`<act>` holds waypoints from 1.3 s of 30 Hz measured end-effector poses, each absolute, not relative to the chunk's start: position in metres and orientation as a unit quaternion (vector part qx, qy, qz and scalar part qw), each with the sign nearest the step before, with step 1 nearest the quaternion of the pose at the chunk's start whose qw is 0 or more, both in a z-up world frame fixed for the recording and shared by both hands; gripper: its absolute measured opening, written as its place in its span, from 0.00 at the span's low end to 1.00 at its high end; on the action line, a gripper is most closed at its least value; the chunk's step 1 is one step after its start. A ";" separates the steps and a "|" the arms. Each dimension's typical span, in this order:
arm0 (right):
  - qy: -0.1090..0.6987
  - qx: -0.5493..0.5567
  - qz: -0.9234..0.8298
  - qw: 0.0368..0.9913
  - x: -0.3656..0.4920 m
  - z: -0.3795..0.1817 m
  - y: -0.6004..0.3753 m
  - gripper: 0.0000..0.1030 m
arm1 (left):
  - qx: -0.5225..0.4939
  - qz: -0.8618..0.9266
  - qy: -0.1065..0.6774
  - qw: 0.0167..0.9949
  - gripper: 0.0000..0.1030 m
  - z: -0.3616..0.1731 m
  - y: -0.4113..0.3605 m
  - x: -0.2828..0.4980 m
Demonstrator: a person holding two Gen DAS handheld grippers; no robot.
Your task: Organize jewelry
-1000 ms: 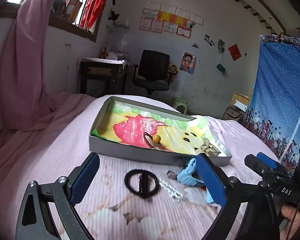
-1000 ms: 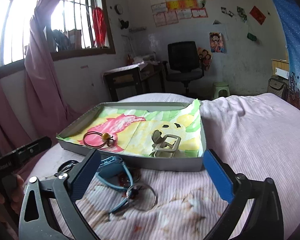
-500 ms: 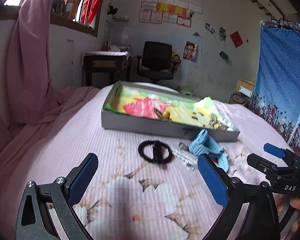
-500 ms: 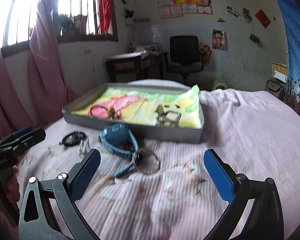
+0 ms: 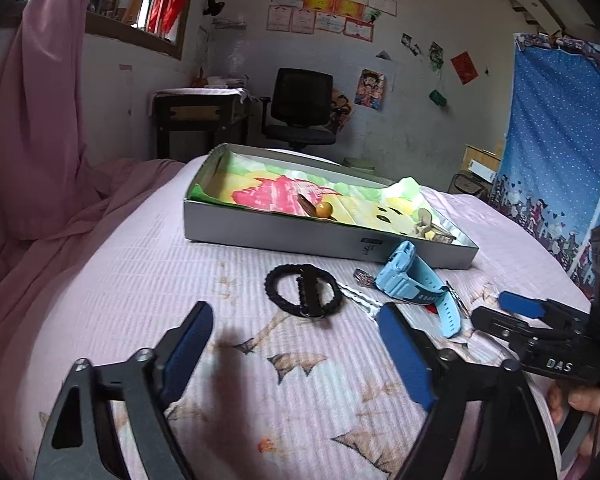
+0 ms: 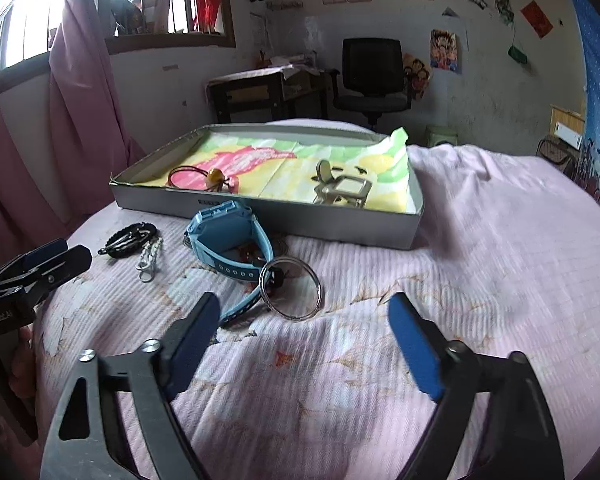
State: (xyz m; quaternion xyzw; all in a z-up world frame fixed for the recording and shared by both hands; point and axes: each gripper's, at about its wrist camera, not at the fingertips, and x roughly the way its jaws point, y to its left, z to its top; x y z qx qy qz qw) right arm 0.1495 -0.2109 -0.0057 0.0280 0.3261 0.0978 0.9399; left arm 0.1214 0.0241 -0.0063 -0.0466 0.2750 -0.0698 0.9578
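I've drawn both grippers back from the tray (image 5: 260, 232), jaws apart and empty; my left gripper (image 5: 296, 344) sits nearest the black bracelet (image 5: 304, 290), lying on the bedspread straight ahead.

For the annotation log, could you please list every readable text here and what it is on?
"DAS": white letters on the right tool's body.
Left tool body: white lettering, too blurred.
Grey box front label: too small.
Wall certificates: too small.
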 end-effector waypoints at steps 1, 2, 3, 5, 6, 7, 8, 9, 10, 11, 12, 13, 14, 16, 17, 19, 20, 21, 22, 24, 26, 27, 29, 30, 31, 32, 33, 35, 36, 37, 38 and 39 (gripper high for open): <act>0.330 0.031 0.101 0.938 0.151 -0.008 -0.211 0.71 | -0.049 -0.073 0.278 0.956 0.72 -0.007 0.024 0.123; 0.334 0.033 0.104 0.936 0.153 -0.009 -0.211 0.68 | -0.052 -0.076 0.281 0.955 0.68 -0.008 0.025 0.125; 0.339 0.035 0.107 0.934 0.155 -0.011 -0.211 0.66 | -0.056 -0.080 0.286 0.953 0.65 -0.009 0.026 0.127; 0.345 0.035 0.113 0.931 0.158 -0.013 -0.209 0.59 | -0.064 -0.084 0.292 0.951 0.59 -0.011 0.027 0.130; 0.347 0.034 0.116 0.930 0.160 -0.013 -0.208 0.58 | -0.067 -0.085 0.293 0.950 0.57 -0.012 0.027 0.132; 0.348 0.030 0.119 0.929 0.161 -0.013 -0.207 0.55 | -0.072 -0.086 0.295 0.949 0.56 -0.013 0.028 0.133; 0.348 0.029 0.121 0.929 0.162 -0.013 -0.206 0.52 | -0.078 -0.089 0.297 0.947 0.53 -0.013 0.029 0.135; 0.347 0.024 0.125 0.929 0.163 -0.013 -0.204 0.50 | -0.081 -0.090 0.299 0.947 0.50 -0.013 0.030 0.137; 0.346 0.020 0.127 0.929 0.164 -0.012 -0.203 0.47 | -0.086 -0.091 0.300 0.946 0.48 -0.014 0.031 0.139; 0.346 0.018 0.128 0.929 0.164 -0.011 -0.202 0.45 | -0.089 -0.091 0.301 0.945 0.45 -0.015 0.031 0.140; 0.346 0.015 0.130 0.929 0.166 -0.011 -0.200 0.44 | -0.092 -0.092 0.303 0.944 0.43 -0.015 0.032 0.141; 0.345 0.014 0.132 0.929 0.167 -0.011 -0.199 0.41 | -0.094 -0.092 0.303 0.944 0.41 -0.016 0.032 0.142; 0.345 0.013 0.133 0.929 0.167 -0.010 -0.199 0.38 | -0.095 -0.094 0.303 0.943 0.38 -0.016 0.032 0.143; 0.346 0.010 0.139 0.928 0.169 -0.010 -0.196 0.35 | -0.095 -0.097 0.305 0.942 0.33 -0.016 0.031 0.145; 0.346 0.010 0.140 0.927 0.169 -0.010 -0.196 0.33 | -0.095 -0.098 0.306 0.942 0.30 -0.017 0.030 0.146; 0.349 0.010 0.148 0.925 0.170 -0.011 -0.194 0.31 | -0.094 -0.099 0.307 0.942 0.26 -0.017 0.029 0.146; 0.350 0.011 0.149 0.925 0.171 -0.012 -0.194 0.30 | -0.094 -0.100 0.306 0.942 0.23 -0.017 0.029 0.146; 0.350 0.011 0.150 0.925 0.170 -0.012 -0.194 0.30 | -0.094 -0.101 0.306 0.942 0.22 -0.018 0.029 0.146; 0.350 0.011 0.152 0.924 0.170 -0.012 -0.194 0.28 | -0.095 -0.103 0.307 0.941 0.20 -0.018 0.029 0.146; 0.351 0.011 0.154 0.924 0.169 -0.012 -0.193 0.25 | -0.094 -0.106 0.307 0.941 0.12 -0.018 0.028 0.145; 0.351 0.011 0.156 0.923 0.169 -0.013 -0.194 0.21 | -0.091 -0.110 0.309 0.940 0.08 -0.018 0.027 0.144; 0.351 0.011 0.157 0.923 0.169 -0.013 -0.194 0.20 | -0.090 -0.112 0.309 0.940 0.06 -0.019 0.026 0.143; 0.353 0.015 0.159 0.922 0.168 -0.013 -0.195 0.17 | -0.083 -0.117 0.308 0.941 0.05 -0.020 0.023 0.141; 0.354 0.017 0.161 0.921 0.169 -0.014 -0.195 0.17 | -0.078 -0.120 0.308 0.941 0.04 -0.020 0.021 0.140; 0.356 0.021 0.164 0.920 0.169 -0.014 -0.196 0.15 | -0.074 -0.122 0.308 0.941 0.04 -0.020 0.020 0.140; 0.357 0.024 0.166 0.919 0.169 -0.015 -0.197 0.15 | -0.072 -0.124 0.307 0.941 0.04 -0.020 0.018 0.139; 0.358 0.028 0.168 0.918 0.170 -0.015 -0.198 0.15 | -0.070 -0.126 0.307 0.941 0.04 -0.020 0.018 0.139; 0.362 0.036 0.175 0.915 0.172 -0.017 -0.200 0.14 | -0.069 -0.128 0.307 0.941 0.04 -0.020 0.018 0.139; 0.363 0.038 0.178 0.914 0.173 -0.017 -0.200 0.14 | -0.070 -0.128 0.307 0.941 0.04 -0.020 0.019 0.139; 0.364 0.043 0.183 0.912 0.173 -0.018 -0.201 0.12 | -0.071 -0.129 0.306 0.941 0.04 -0.020 0.019 0.138; 0.365 0.047 0.187 0.911 0.174 -0.019 -0.201 0.10 | -0.072 -0.130 0.305 0.941 0.04 -0.020 0.019 0.138; 0.366 0.048 0.190 0.910 0.175 -0.019 -0.200 0.08 | -0.072 -0.130 0.305 0.941 0.03 -0.020 0.019 0.138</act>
